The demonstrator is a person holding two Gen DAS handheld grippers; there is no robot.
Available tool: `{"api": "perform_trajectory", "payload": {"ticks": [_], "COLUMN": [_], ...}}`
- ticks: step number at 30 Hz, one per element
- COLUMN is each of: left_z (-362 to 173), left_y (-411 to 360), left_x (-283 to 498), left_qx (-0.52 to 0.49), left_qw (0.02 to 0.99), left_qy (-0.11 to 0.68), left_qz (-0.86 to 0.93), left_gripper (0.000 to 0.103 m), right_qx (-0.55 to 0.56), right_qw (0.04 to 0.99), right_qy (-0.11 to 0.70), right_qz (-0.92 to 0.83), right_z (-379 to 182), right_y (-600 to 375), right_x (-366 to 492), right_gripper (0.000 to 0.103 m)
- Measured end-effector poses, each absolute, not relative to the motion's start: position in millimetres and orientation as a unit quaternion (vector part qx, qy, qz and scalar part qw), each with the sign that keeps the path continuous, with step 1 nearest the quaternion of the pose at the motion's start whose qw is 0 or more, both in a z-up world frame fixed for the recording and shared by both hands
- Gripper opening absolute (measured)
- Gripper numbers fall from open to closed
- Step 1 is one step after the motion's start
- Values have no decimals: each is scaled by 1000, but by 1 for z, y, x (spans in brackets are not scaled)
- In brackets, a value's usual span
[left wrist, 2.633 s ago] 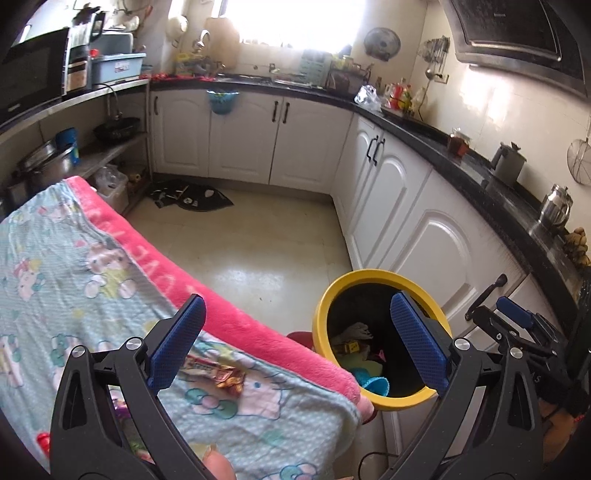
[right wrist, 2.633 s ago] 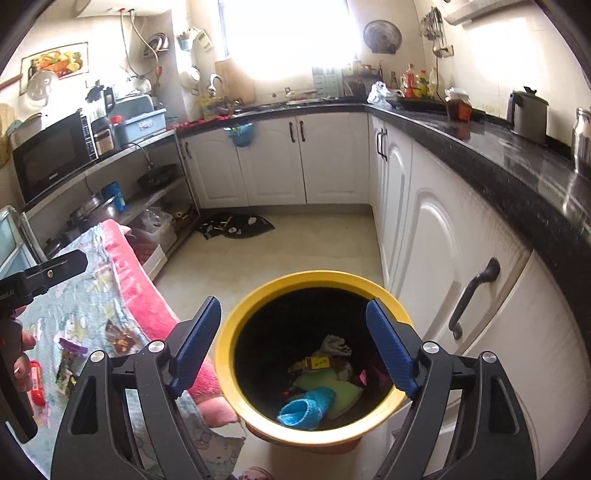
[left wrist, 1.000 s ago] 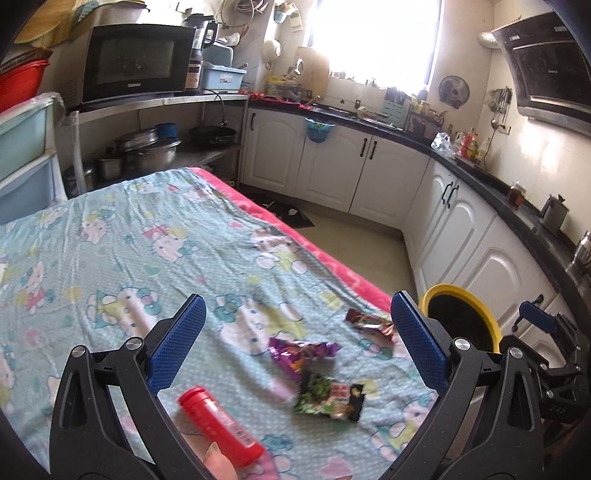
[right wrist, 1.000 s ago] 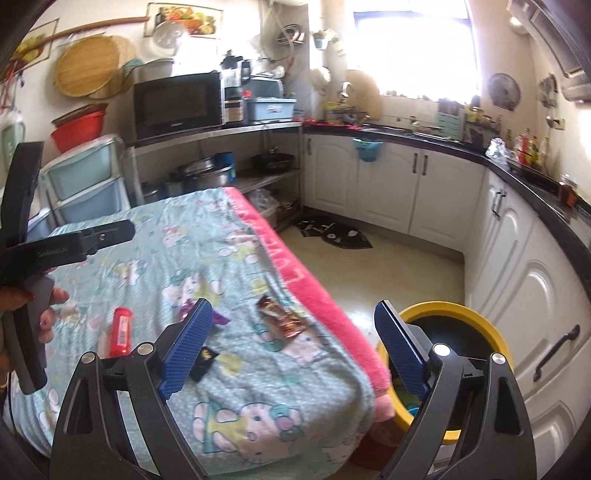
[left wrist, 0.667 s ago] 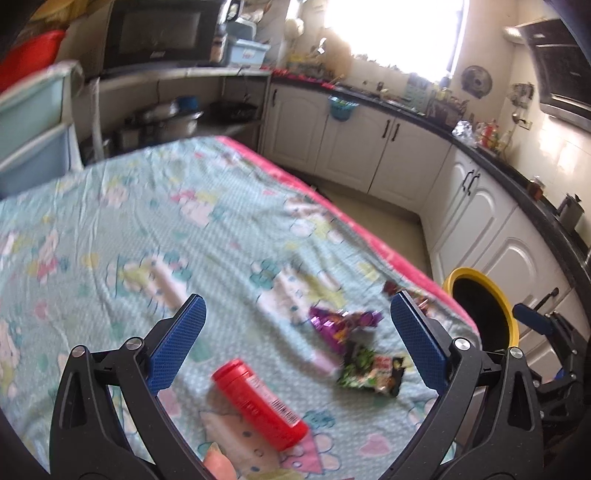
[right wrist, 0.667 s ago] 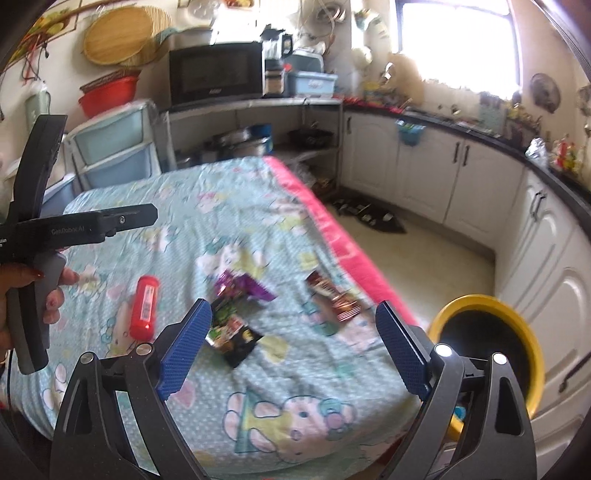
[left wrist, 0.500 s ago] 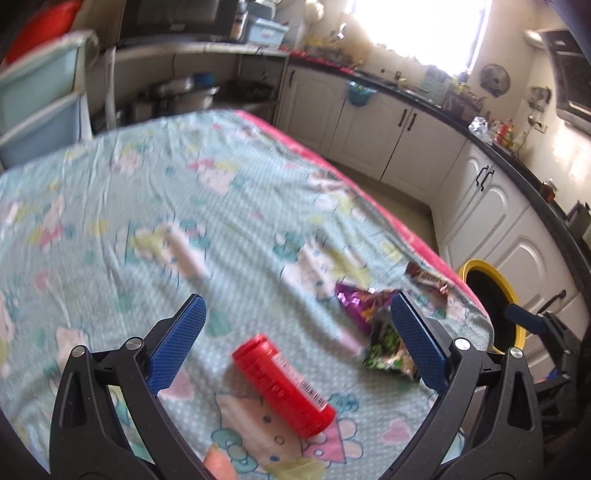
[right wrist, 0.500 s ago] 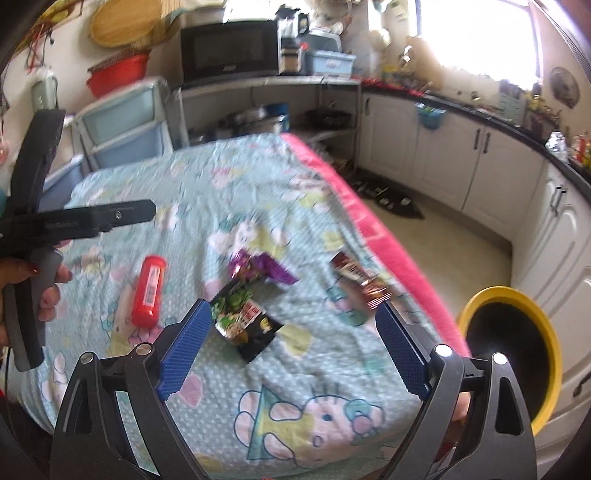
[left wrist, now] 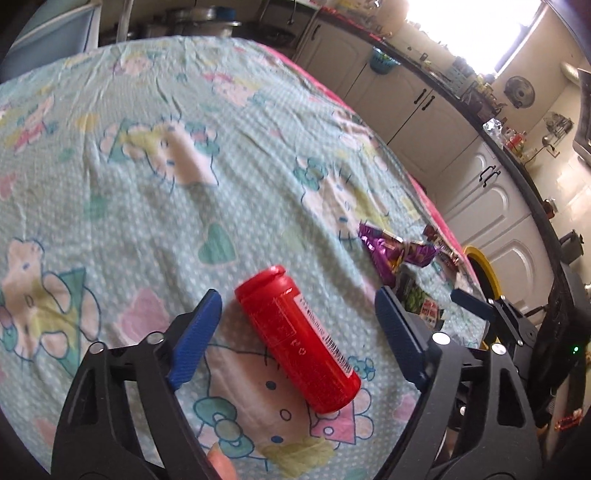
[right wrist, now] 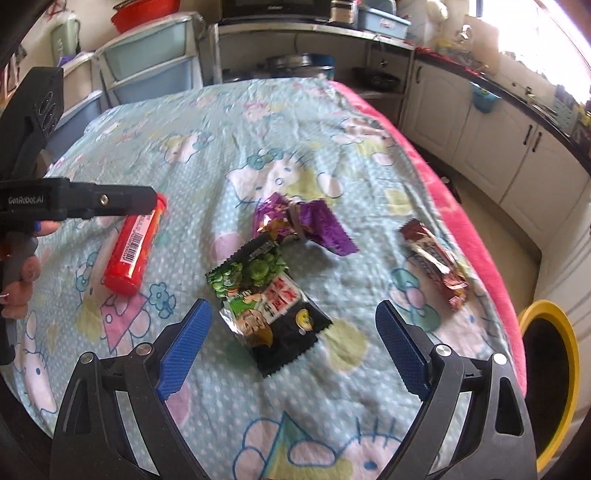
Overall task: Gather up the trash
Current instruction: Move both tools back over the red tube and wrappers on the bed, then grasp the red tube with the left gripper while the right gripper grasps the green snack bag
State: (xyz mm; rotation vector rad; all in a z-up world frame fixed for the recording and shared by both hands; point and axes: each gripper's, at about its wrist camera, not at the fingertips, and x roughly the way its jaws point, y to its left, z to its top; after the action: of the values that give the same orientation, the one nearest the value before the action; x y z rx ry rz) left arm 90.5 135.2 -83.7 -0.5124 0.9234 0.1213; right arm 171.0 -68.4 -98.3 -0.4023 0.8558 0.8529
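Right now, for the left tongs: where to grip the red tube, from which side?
Grip the red tube mid-body, across its narrow width, coming from above. It lies flat on the bedsheet, slanted between the left tongs, whose jaws have just been closing but don't touch it; roll to square up.

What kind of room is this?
Most likely a home kitchen: white cabinets under a dark countertop, a microwave on a shelf, and a table under a cartoon cloth.
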Motion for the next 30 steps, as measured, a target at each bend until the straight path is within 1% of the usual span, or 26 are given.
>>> {"api": "perform_trajectory", "payload": {"ticks": [2,6,9,10,11,12,15,20,22,30], "left_z": [-88,-92,-92,-93,-94,-94,-93,-93,-93,-79], "left_y": [134,129,128,129,129,129,130,134,136,127], "left_x": [92,94,95,94,95,96,96,95,91,76], "left_qx": [-246,-226,-216,-212,-211,-212,-209,-214,-217,-208], "left_qw": [858,858,859,859,859,859,858,857,857,865], "left_qy": [447,456,459,460,461,461,464,464,464,454], "left_qz": [58,63,67,70,72,71,68,62,59,42], "left_gripper": [66,62,55,49,46,46,42,31,29,26], "right_qx": [-194,-206,-208,-209,-209,-208,-205,-196,-188,-162], "right_qw": [796,778,775,775,776,776,777,777,779,789], "right_qy": [403,418,413,412,412,412,414,417,420,419], "right_qz": [408,422,430,430,430,430,428,429,427,418], "right_z": [-102,-110,-110,-110,-110,-110,-110,-107,-106,-98], "right_y": [-62,-54,-55,-55,-55,-56,-58,-64,-69,-88], "right_x": [172,173,169,169,168,167,164,158,156,147], "right_gripper": [86,65,56,53,52,50,47,46,45,45]}}
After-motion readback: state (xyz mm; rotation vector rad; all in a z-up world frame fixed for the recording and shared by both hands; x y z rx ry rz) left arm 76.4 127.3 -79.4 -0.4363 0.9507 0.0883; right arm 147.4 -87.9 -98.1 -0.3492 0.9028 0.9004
